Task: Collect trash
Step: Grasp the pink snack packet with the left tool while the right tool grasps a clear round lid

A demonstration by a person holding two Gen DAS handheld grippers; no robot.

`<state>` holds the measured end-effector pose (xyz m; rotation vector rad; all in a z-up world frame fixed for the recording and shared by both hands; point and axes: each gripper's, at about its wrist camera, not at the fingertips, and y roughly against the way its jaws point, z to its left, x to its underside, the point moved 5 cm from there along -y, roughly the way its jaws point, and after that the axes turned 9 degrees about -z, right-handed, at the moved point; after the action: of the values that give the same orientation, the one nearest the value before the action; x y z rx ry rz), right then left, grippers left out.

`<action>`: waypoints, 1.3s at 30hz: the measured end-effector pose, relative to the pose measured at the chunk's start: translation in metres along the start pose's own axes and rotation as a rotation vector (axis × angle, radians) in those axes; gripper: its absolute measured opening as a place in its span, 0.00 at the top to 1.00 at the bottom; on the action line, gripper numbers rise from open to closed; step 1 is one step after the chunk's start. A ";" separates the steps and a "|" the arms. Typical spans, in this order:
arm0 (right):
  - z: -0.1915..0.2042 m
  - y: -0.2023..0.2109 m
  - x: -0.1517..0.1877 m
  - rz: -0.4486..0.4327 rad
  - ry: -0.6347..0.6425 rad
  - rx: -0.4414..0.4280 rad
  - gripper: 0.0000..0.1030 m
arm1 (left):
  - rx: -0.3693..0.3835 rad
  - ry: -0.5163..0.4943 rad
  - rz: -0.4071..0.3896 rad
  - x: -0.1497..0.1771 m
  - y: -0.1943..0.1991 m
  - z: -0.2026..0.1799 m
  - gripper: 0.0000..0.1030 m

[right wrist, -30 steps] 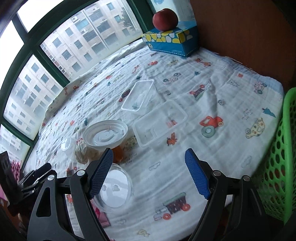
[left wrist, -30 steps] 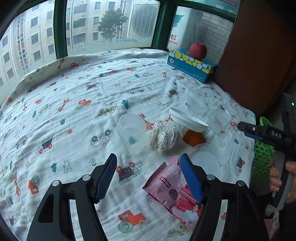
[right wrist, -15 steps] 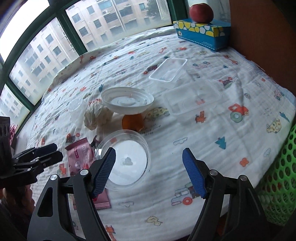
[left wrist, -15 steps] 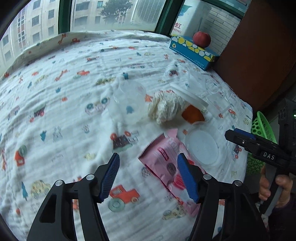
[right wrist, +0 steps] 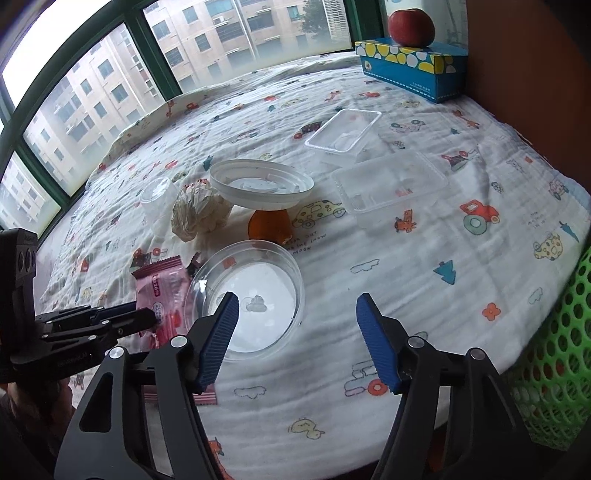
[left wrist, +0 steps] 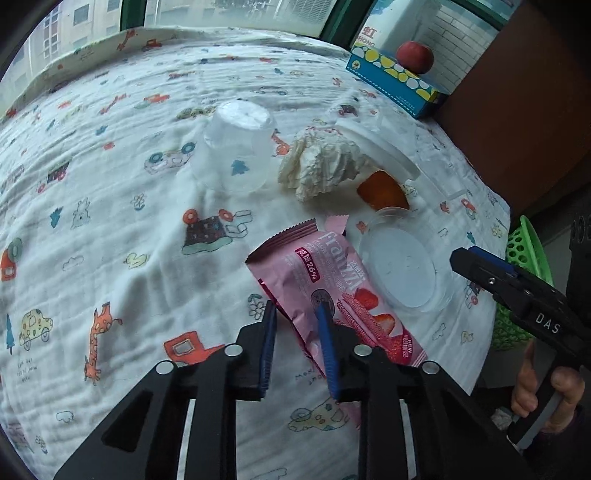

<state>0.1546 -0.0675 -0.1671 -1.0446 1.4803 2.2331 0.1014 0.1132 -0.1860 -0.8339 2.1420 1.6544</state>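
Observation:
A pink snack wrapper [left wrist: 325,273] lies flat on the printed cloth. My left gripper [left wrist: 295,310] is low over its near left edge, jaws closing, a gap showing between pads and wrapper. Right of the wrapper sits a clear round dish [right wrist: 255,295]. My right gripper [right wrist: 297,297] hangs above the dish's near right rim, jaws closing and touching nothing. Behind them are a crumpled paper ball [left wrist: 321,166], an upturned clear cup [left wrist: 236,147] and a white lid [right wrist: 262,184] resting on an orange piece [right wrist: 269,225].
Two clear rectangular trays [right wrist: 388,188] lie further back on the right. A green mesh basket [right wrist: 554,369] stands off the bed's right edge. A blue tissue box [right wrist: 410,70] with a red apple [right wrist: 410,22] sits by the window. A hand holds the right gripper's handle.
My left gripper sank toward the pink wrapper and its jaws narrowed sharply around the wrapper's edge. My right gripper slid left over the clear round dish and its jaws narrowed a little.

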 end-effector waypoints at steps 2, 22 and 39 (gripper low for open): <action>0.003 -0.001 0.000 0.001 0.008 -0.004 0.42 | 0.002 -0.010 -0.018 -0.003 0.004 -0.003 0.88; 0.053 -0.031 0.016 0.055 0.254 -0.023 0.09 | -0.009 0.021 -0.152 -0.044 0.058 0.046 0.97; 0.037 -0.002 0.011 -0.028 0.157 0.003 0.12 | 0.060 -0.055 -0.176 -0.060 0.069 0.011 0.97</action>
<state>0.1327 -0.0361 -0.1675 -1.2580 1.5198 2.1726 0.1043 0.1507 -0.1018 -0.9200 2.0085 1.5003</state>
